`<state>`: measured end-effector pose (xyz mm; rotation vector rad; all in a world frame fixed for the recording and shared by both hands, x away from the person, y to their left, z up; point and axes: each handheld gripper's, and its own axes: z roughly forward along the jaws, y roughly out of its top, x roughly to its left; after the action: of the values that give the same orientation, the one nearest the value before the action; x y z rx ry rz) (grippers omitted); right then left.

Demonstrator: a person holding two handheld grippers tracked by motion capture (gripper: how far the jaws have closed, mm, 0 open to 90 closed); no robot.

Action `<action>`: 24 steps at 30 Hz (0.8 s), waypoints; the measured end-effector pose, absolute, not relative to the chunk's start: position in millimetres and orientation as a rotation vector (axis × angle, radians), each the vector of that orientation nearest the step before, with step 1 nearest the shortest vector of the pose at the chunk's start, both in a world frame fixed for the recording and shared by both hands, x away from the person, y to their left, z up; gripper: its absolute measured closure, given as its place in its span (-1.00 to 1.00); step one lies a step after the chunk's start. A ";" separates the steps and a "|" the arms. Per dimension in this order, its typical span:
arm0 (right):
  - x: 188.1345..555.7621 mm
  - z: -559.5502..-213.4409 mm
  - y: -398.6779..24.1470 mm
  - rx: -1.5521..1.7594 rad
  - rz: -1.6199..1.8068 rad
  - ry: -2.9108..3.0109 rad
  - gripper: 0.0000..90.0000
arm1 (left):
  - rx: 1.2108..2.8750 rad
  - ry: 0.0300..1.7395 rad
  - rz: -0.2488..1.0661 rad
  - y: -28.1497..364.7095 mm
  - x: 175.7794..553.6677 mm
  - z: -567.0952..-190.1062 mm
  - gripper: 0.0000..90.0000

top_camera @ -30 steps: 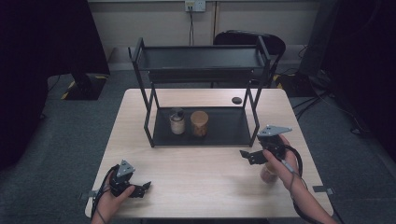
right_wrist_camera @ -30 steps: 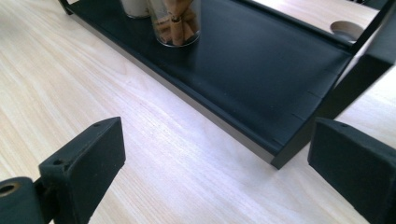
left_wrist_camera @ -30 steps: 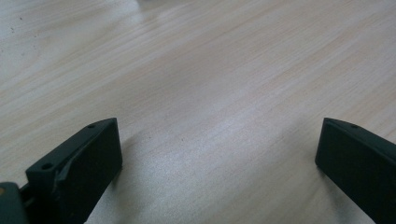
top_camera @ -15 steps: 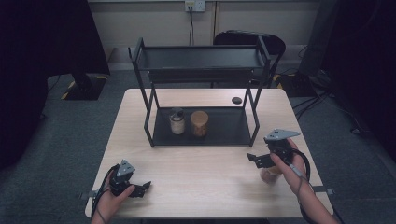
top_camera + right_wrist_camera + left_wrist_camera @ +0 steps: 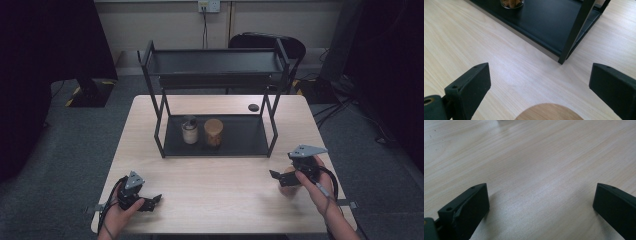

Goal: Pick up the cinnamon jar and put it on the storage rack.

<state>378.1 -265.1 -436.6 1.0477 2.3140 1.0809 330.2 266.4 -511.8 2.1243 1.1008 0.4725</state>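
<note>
This looks like a test room or lab, not a home. A light wooden table (image 5: 215, 195) stands on grey carpet (image 5: 75, 145) with dark curtains (image 5: 45, 45) at both sides. A wall socket (image 5: 209, 6) has a cable hanging down. A black chair (image 5: 295, 47) waits behind a black metal shelf rack (image 5: 215, 65).

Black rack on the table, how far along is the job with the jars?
Done: two jars, a pale one and a brown one, stand side by side on the rack's lower shelf. In hand: the right hand-held gripper hangs open over a round wooden top, not gripping it. Left: grasping it and, probably, shelving it. The left hand-held gripper rests open on the table.
</note>
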 end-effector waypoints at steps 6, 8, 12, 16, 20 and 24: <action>374.8 -443.4 -268.7 1.050 1.073 2.318 -0.93 | 2.124 1.101 0.473 266.4 330.2 -511.8 -1.00; 373.4 -445.3 -269.6 1.052 1.072 2.317 -0.93 | 2.124 1.101 0.472 266.4 330.2 -511.8 -1.00; 370.6 -449.2 -272.0 1.059 1.076 2.315 -0.93 | 2.124 1.101 0.473 266.4 330.2 -511.8 -1.00; 368.5 -452.7 -276.1 1.071 1.083 2.311 -0.94 | 2.124 1.101 0.473 266.4 330.2 -511.8 -1.00; 366.4 -456.4 -279.1 1.082 1.091 2.306 -0.94 | 2.124 1.101 0.473 266.4 330.2 -511.8 -1.00; 364.0 -461.6 -282.8 1.091 1.093 2.305 -0.94 | 2.124 1.101 0.473 266.4 330.2 -511.8 -1.00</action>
<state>364.0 -282.8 -461.6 1.0914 2.3046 1.0927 330.2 266.4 -511.8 2.1238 1.1009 0.4727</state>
